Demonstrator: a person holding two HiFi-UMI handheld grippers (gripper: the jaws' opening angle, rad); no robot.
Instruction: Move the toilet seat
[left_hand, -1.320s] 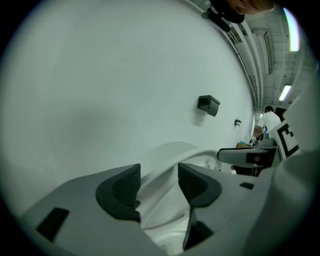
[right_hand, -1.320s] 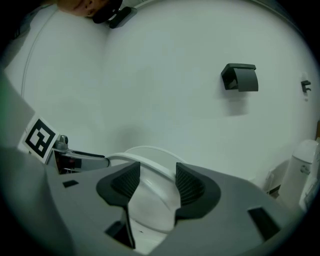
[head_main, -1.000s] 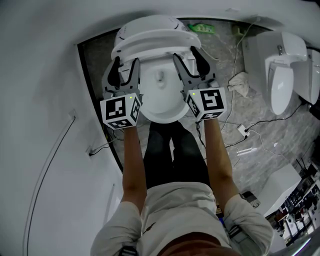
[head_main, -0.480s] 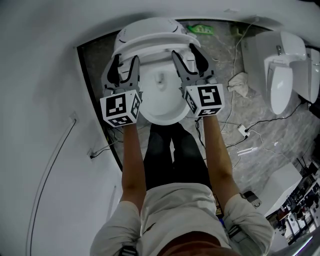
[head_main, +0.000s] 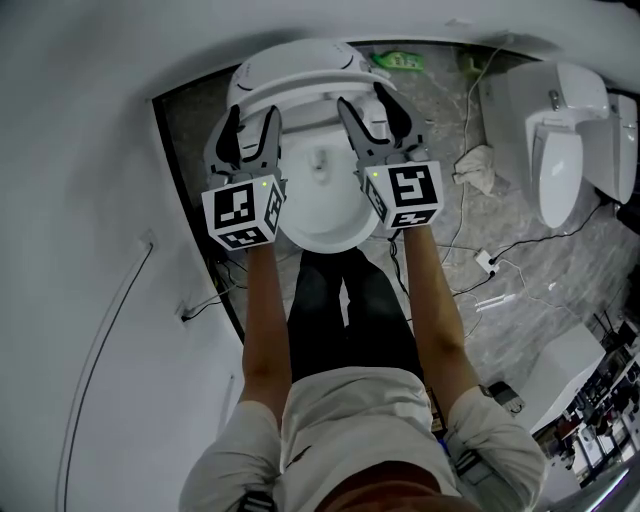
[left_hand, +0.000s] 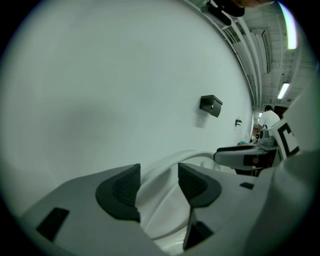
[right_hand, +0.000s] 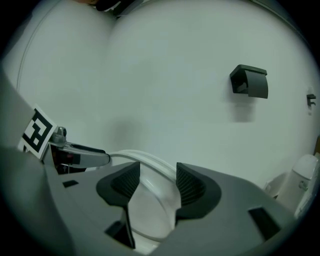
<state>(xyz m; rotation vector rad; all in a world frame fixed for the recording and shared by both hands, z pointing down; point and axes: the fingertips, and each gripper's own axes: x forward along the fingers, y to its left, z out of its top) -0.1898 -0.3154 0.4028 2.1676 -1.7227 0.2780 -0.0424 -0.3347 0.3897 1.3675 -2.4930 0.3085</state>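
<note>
Gripping the left side of the white toilet seat (head_main: 305, 92), the left gripper (head_main: 252, 118) has its jaws closed on the rim. The right gripper (head_main: 368, 103) clamps the right side likewise, and the seat stands tilted up, half-raised above the toilet bowl (head_main: 320, 205).

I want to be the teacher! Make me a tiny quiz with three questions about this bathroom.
1. Pick one. The jaws of the left gripper and the right gripper are both closed on: A) the toilet seat, B) a brush, C) a bucket.
2. True or false: a second toilet stands off to the person's right.
3. Fill the gap: the crumpled cloth lies on the ____.

Key: 1 A. 2 true. 3 floor.
</note>
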